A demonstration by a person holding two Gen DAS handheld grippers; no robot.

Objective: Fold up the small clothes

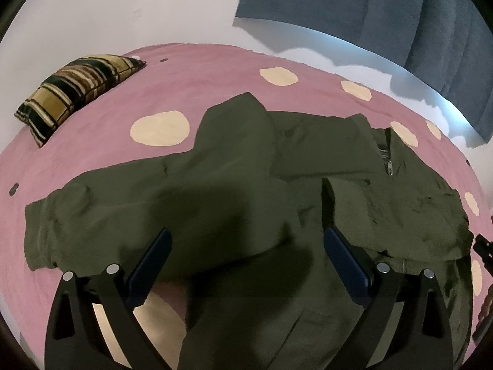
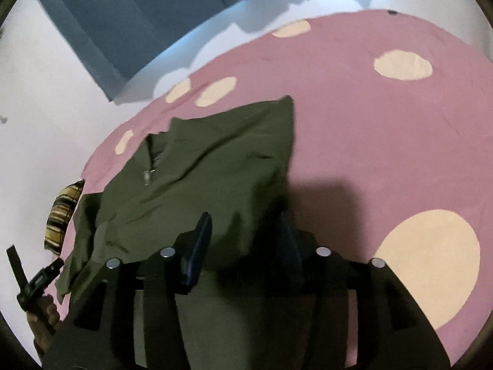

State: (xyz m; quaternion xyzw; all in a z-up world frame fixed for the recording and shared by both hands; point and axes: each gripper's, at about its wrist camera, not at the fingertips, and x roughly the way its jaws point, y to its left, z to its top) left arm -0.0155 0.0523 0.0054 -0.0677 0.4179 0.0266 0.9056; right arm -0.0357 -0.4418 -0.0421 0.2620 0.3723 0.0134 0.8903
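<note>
**Two hand-held grippers over the green jacket on the bed**

An olive green jacket (image 1: 234,191) lies spread on a bed with a pink cover (image 1: 92,160) that has cream dots. Its zipper (image 1: 389,166) is near the collar, on the side far from the striped pillow (image 1: 74,89). One sleeve stretches toward the pillow side.

The left hand-held gripper (image 1: 246,246) points steeply down over the jacket, its jaws standing wide, with cloth below them but not pinched. A hand (image 2: 43,323) holds it at the jacket's edge on the pillow side.

The right hand-held gripper (image 2: 243,231) also tilts down, over the jacket edge opposite the pillow. Its jaws are about half open and the fabric lies between them; the pads do not seem to press it.
</note>
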